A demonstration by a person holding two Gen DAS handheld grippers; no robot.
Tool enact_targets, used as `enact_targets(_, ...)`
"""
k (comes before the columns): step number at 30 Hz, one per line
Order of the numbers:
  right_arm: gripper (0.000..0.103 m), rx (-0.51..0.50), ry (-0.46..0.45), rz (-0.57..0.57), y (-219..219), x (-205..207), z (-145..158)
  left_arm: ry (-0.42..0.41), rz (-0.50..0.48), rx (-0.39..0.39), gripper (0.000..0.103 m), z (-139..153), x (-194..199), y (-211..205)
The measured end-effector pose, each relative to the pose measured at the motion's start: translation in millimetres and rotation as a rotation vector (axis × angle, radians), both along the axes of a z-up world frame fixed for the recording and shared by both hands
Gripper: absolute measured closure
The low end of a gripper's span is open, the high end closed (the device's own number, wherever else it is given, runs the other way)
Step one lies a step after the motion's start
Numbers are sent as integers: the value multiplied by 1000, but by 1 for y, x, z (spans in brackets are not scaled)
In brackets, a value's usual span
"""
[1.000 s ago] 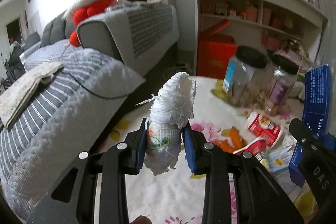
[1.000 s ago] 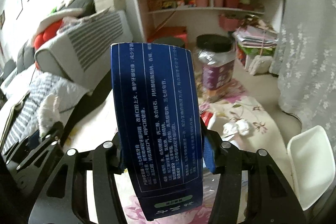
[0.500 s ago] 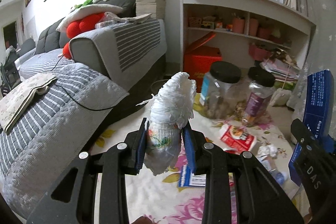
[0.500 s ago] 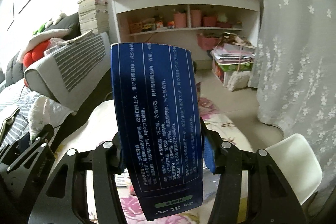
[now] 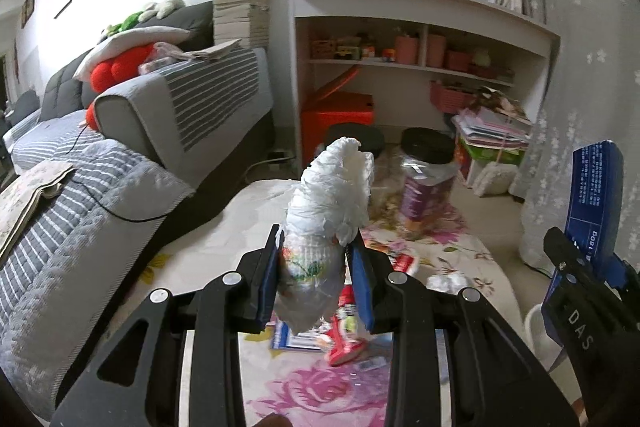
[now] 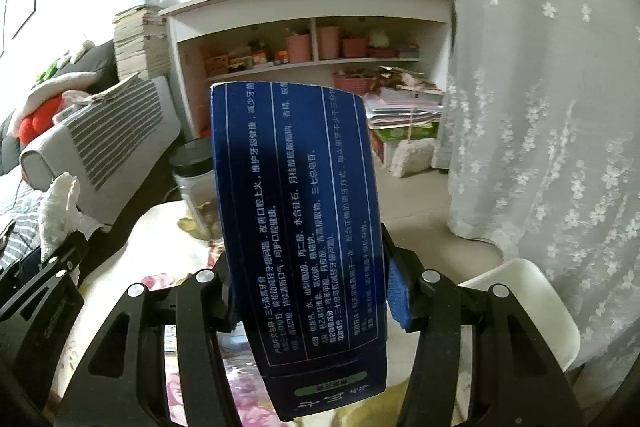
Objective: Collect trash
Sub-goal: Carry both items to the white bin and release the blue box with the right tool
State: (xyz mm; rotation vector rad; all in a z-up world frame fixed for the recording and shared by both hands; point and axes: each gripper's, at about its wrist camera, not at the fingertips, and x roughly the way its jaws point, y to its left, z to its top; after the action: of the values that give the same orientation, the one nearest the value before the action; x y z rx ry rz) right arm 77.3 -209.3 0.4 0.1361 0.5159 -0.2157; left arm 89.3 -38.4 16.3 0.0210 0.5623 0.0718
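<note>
Left gripper [image 5: 316, 281] clamped on crumpled white tissue wad w/ floral print [image 5: 324, 223], held above floral-patterned tablecloth [image 5: 320, 391]. Right gripper [image 6: 308, 297] clenched on tall dark-blue printed cardboard box [image 6: 300, 227], upright, nr white plastic bin [image 6: 532, 311].

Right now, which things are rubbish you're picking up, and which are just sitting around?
For the job:
rolled diaper in left gripper
blue box in right gripper
red wrapper on the tablecloth

Just sitting around:
black-lidded jar
sofa
bookshelf
</note>
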Motion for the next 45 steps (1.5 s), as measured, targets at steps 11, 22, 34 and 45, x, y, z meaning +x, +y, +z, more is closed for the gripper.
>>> enact_targets(11,51,-1,-11,-95,-60,-25,5,12,-100,-5,71,2,-7,-61)
enact_targets(22,51,7,-3,-192,-118,-47,6,34,-208,-9,71,-3,-17,-125)
enact_targets(34,51,21,22,-303,-177,-63,1,59,-293,17,71,-17,-27,-177)
enact_targets(45,50,82,50,-388,-222,-76,-5,87,-375,26,71,-30,-34,-230)
